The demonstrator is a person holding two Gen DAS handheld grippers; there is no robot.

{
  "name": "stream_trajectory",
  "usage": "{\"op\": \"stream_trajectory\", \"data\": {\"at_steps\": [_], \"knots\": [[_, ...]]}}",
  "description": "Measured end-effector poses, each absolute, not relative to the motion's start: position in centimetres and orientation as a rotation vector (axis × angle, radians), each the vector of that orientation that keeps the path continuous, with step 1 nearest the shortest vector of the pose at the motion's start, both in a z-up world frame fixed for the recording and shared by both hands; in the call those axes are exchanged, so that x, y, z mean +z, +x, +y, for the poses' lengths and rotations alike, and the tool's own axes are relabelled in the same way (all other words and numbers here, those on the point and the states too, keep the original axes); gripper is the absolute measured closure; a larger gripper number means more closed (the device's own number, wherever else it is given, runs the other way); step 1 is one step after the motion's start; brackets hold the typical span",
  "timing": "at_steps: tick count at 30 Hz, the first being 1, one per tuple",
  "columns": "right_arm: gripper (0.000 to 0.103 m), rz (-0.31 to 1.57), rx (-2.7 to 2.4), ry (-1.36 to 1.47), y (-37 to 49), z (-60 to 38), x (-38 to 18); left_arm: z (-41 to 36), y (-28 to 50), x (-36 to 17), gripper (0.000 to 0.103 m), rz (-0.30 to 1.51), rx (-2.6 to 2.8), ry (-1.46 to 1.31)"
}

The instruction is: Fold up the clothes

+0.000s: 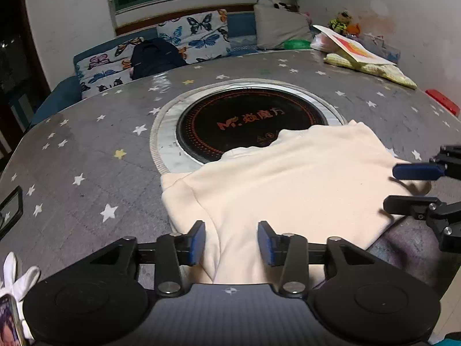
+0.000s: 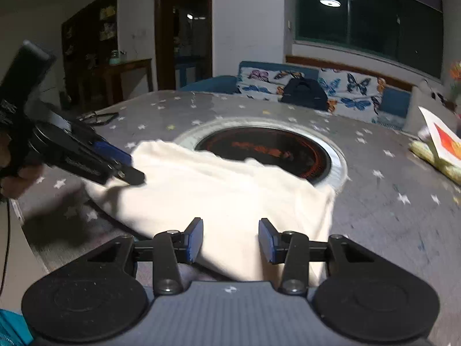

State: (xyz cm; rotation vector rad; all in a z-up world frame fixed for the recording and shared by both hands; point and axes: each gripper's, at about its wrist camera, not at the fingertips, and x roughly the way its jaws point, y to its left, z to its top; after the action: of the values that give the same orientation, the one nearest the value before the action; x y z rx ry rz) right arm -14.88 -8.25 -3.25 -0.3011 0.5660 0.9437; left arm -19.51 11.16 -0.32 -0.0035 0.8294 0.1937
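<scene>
— Fingers?

— Both pairs spread wide, gripping nothing. I have the left gripper (image 1: 231, 242) and right gripper (image 2: 230, 240) poised at the near edge of the cream garment (image 1: 288, 181), ready to pinch, I'd judge.

— Where's it lying?

— Flat on the starry table (image 1: 86, 150), its far edge overlapping the round hob (image 1: 247, 121). Containers: none I can make out; the far clutter is blurry.

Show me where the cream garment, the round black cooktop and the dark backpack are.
cream garment (image 1: 288, 190): left wrist view, middle of its flat cloth.
round black cooktop (image 1: 245, 118): left wrist view, its printed glass centre.
dark backpack (image 2: 304, 90): right wrist view, its front.
</scene>
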Motion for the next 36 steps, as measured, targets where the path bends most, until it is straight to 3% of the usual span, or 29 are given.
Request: {"op": "stream_trajectory", "data": {"at_steps": [8, 14, 27, 36], "knots": [[0.053, 0.585, 0.944, -0.323, -15.1, -8.9, -3.0, 12.8, -20.6, -1.2, 0.049, 0.839, 0.208, -0.091], [0.053, 0.573, 0.98, -0.343, -15.9, -7.9, -2.7, 13.5, -21.1, -0.5, 0.048, 0.838, 0.209, -0.146], [0.053, 0.492, 1.252, -0.503, -20.7, 0.2, -2.8, 17.2, -22.5, -0.1, 0.035, 0.827, 0.258, -0.363], [0.044, 0.453, 1.28, -0.581, -22.4, 2.5, -3.8, 17.9, -22.8, -0.2, 0.026, 0.834, 0.279, -0.416]]}}
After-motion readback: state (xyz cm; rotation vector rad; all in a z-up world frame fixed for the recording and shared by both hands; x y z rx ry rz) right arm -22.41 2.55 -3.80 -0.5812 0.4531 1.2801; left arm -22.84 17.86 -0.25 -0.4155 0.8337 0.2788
